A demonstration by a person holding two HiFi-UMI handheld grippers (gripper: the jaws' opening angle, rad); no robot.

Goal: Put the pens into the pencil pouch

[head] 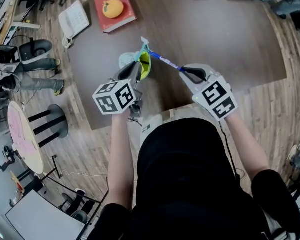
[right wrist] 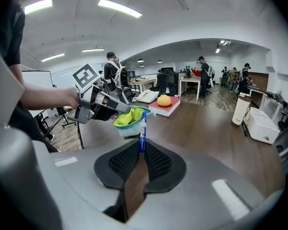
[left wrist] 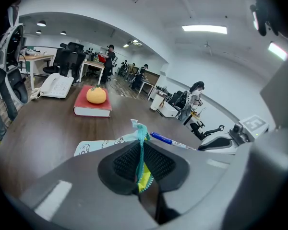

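Note:
My left gripper [head: 138,70] is shut on the teal zipper edge of the pencil pouch [head: 145,64] and holds it lifted above the dark table, its mouth open and its yellow lining showing. In the left gripper view the zipper edge [left wrist: 141,159] runs between the pads. A blue pen [head: 165,60] is clamped in my shut right gripper [head: 182,70], its far end at the pouch's mouth. The right gripper view shows the pen [right wrist: 142,127] pointing up from the pads to the rim of the pouch [right wrist: 128,119], with the left gripper [right wrist: 98,105] beside it.
A red book [head: 115,15] with an orange [head: 113,7] on it lies at the table's far left, next to a white desk phone [head: 75,19]. The brown table [head: 225,39] stretches out ahead and to the right. A white bin [right wrist: 260,124] stands at the right.

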